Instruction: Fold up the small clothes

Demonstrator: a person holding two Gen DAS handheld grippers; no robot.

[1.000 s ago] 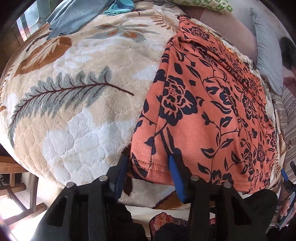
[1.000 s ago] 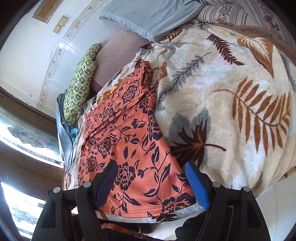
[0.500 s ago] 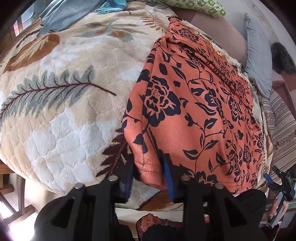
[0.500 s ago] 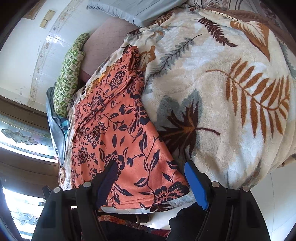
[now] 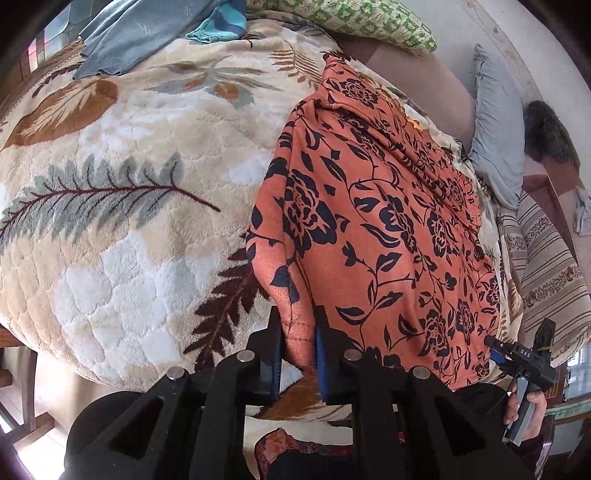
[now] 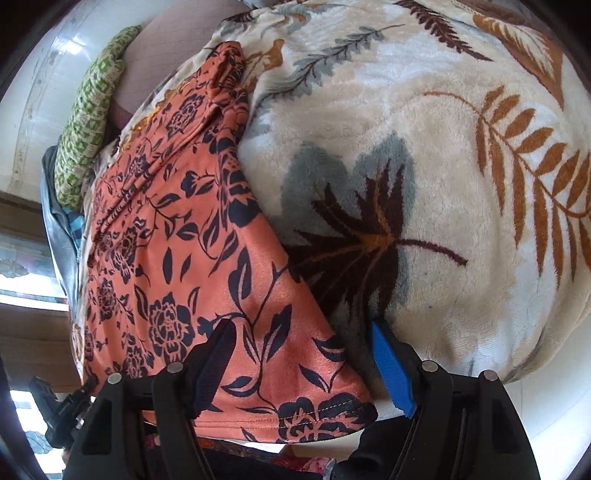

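An orange garment (image 5: 369, 229) with a dark floral print lies flat on a cream leaf-patterned blanket (image 5: 110, 240), its hem toward me. My left gripper (image 5: 297, 325) is at the hem's left corner; its jaws are closing and the pads pinch a bunched fold of the fabric. In the right wrist view the garment (image 6: 177, 266) reaches down between the fingers of my right gripper (image 6: 300, 328). Those jaws are closing too, but the pads stand apart from the cloth, one over the fabric and the blue one over the blanket (image 6: 443, 184). The right gripper (image 5: 495, 345) also shows at the hem's right corner.
A green patterned pillow (image 5: 351, 18) and grey-blue clothes (image 5: 140, 37) lie at the far side. A blue-grey pillow (image 5: 495, 129) and a striped cloth (image 5: 546, 266) are to the right. The bed's front edge runs just below both grippers.
The left jaws have closed in on the hem's left corner and bunched it. The right gripper has sunk toward the right corner, and its jaws have narrowed.
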